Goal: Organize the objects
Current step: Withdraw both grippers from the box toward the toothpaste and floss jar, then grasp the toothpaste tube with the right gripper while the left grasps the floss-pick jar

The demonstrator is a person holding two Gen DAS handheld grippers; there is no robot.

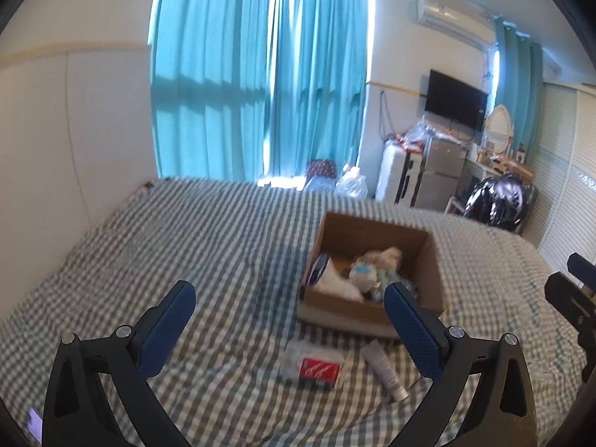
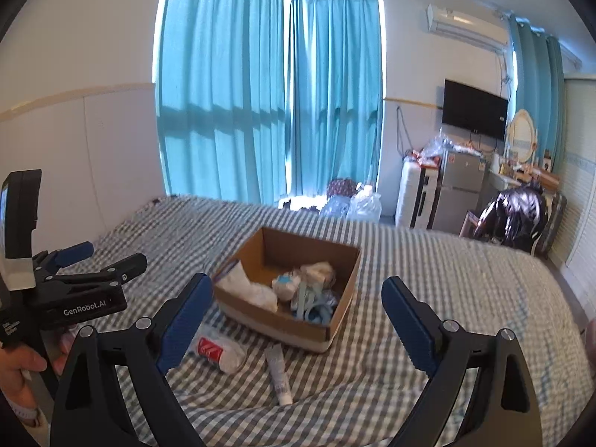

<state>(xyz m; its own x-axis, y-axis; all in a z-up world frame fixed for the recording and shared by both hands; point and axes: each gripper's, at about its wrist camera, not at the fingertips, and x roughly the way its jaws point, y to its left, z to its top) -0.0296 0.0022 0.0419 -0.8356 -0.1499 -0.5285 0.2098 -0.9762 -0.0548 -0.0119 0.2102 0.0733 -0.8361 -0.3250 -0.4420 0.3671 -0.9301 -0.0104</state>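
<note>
The left gripper (image 1: 288, 326) is seen with its jaws spread wide and nothing between the blue pads (image 1: 169, 326), and the right gripper (image 2: 294, 322) is likewise held open and empty. Both are raised above the checked bedspread (image 1: 149, 246) and tipped gently downward, so that the objects to be sorted are framed between their fingers. Just ahead, a packet with a red label (image 1: 316, 368) and a white tube (image 1: 385, 367) are left lying loose on the bedspread, close beside each other and near the front wall of a cardboard box (image 1: 434, 260). Inside the box a white pouch (image 2: 247, 287), a small plush toy (image 2: 287, 285) and a tangle of pale blue material (image 2: 316, 307) are already gathered, which suggests the box is being used as the collecting place and that the packet and tube remain to be put in. In the right wrist view the left gripper's body is seen off to the left, gripped from below by the person's hand (image 2: 22, 367), and level with the right one. The open jaws are probably kept ready for the next pickup.
</note>
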